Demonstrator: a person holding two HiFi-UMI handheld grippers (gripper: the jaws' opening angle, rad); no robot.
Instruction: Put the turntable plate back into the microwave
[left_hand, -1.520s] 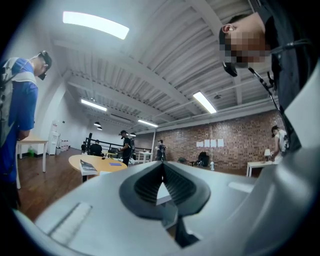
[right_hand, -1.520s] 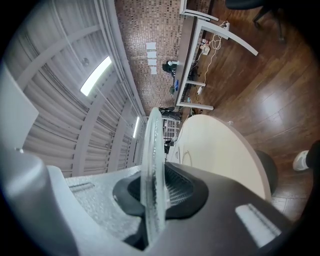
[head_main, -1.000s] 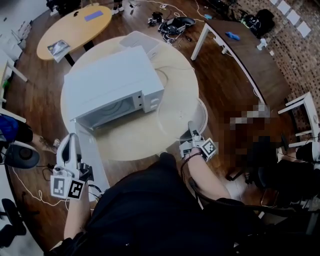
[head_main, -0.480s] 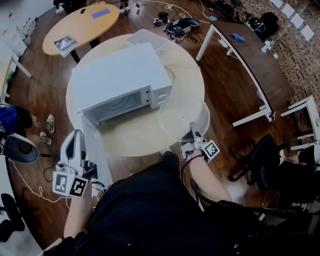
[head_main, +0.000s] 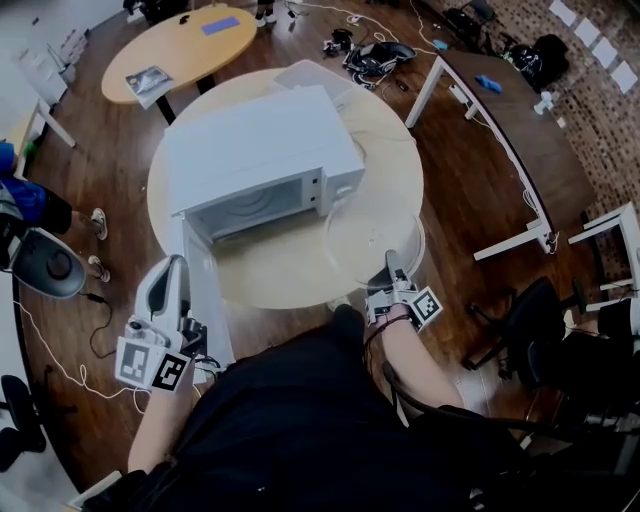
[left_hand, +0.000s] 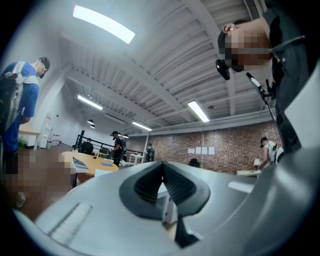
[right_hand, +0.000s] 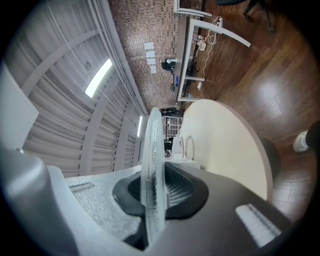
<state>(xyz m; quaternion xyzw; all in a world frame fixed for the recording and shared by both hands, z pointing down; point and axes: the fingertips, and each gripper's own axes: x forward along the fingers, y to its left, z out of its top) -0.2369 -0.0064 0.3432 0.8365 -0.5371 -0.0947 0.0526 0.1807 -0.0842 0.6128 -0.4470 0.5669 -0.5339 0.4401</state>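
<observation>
The white microwave (head_main: 260, 155) stands on the round beige table (head_main: 290, 270); its door (head_main: 205, 300) hangs open toward me and the cavity (head_main: 250, 208) shows. My right gripper (head_main: 386, 264) is shut on the near rim of the clear glass turntable plate (head_main: 370, 232), held about level over the table's right side, just right of the cavity. In the right gripper view the plate (right_hand: 152, 165) runs edge-on between the pads. My left gripper (head_main: 172, 270) hovers beside the open door's outer edge. Its jaws (left_hand: 161, 184) are shut with nothing between them.
A white lidded box (head_main: 312, 76) sits behind the microwave. An oval wooden table (head_main: 170, 50) stands at the far left, a long white-legged desk (head_main: 490, 100) at the right. Cables lie on the floor, office chairs (head_main: 45, 265) are nearby, and a person in blue (left_hand: 15, 100) stands left.
The right gripper has carried the plate left, nearer to the microwave's front corner. The left gripper has stayed beside the open door.
</observation>
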